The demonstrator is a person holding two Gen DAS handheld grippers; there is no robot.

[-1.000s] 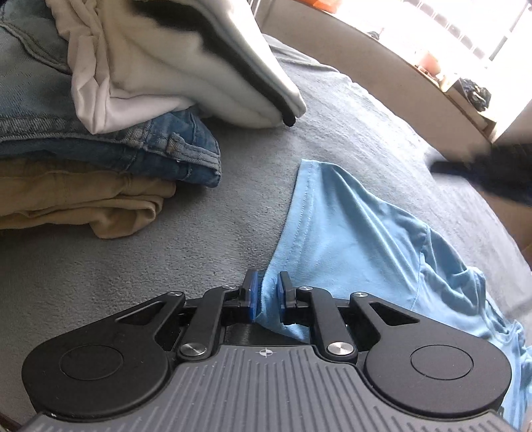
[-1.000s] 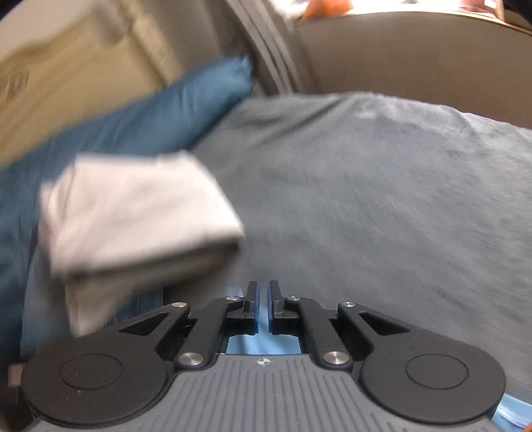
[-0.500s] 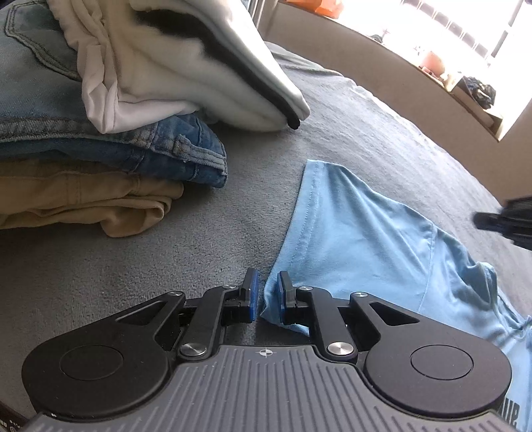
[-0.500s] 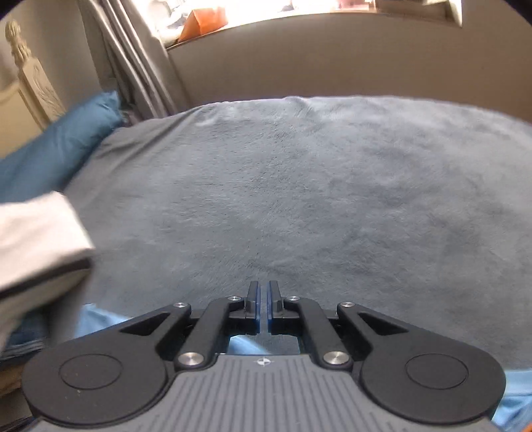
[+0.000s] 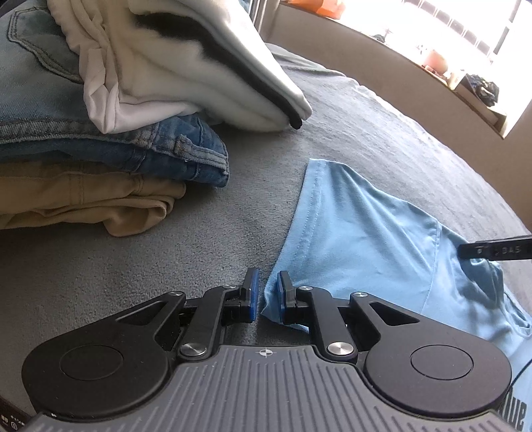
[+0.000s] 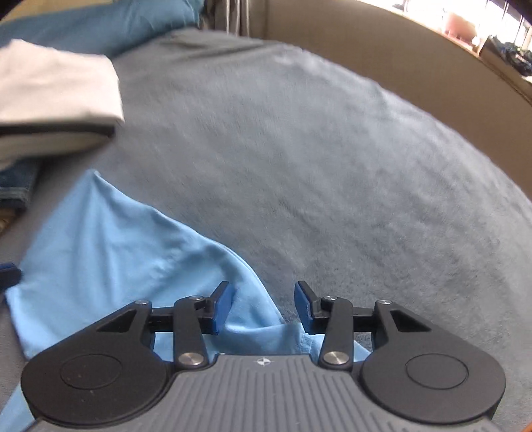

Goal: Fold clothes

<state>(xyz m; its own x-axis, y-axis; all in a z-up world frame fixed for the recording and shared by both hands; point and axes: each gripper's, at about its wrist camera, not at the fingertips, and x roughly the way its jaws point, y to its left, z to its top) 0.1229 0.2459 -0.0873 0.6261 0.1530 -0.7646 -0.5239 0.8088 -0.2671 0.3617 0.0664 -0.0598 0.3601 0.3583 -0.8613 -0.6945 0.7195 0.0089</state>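
Observation:
A light blue T-shirt point(image 5: 359, 239) lies spread on the grey blanket point(image 5: 149, 266), one sleeve pointing away from me. My left gripper point(image 5: 267, 295) is low over the sleeve's near corner. Its jaws stand a narrow gap apart, with the cloth edge against the right pad point(image 5: 282, 292) and blanket showing beside it. In the right wrist view, my right gripper point(image 6: 264, 305) is wide open over a raised fold of the same T-shirt point(image 6: 109, 246). A black part of the right gripper point(image 5: 495, 251) shows at the right edge of the left wrist view.
A stack of folded clothes point(image 5: 99, 99) sits at the left: white garment on top, blue jeans point(image 5: 186, 159), khaki trousers point(image 5: 93, 199) below. A blue pillow point(image 6: 99, 20) lies behind. A beige wall point(image 5: 399, 73) and a bright window sill point(image 5: 472, 76) bound the bed's far side.
My right gripper has swung down over the shirt and gone from shut to wide open. My left gripper has stayed at the sleeve corner with the same narrow gap.

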